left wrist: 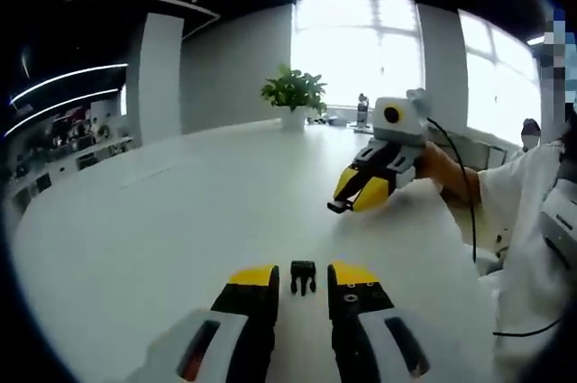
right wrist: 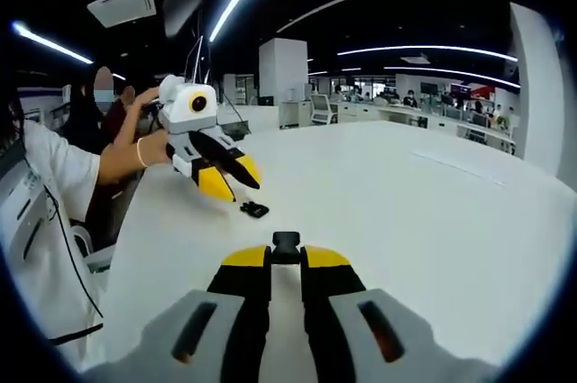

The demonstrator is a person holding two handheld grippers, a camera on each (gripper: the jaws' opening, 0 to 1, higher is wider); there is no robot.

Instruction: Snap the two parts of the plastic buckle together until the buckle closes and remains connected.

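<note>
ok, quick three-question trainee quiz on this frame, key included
1. Fill in: the yellow-tipped left gripper has its jaws ____.
2. True or false: the yellow-tipped right gripper grips a small black plastic buckle part.
3. The second black buckle part is: A) held in the left gripper; B) lying loose on the white table; C) already snapped to the first part.
Key: 1 open; 2 true; 3 B.
</note>
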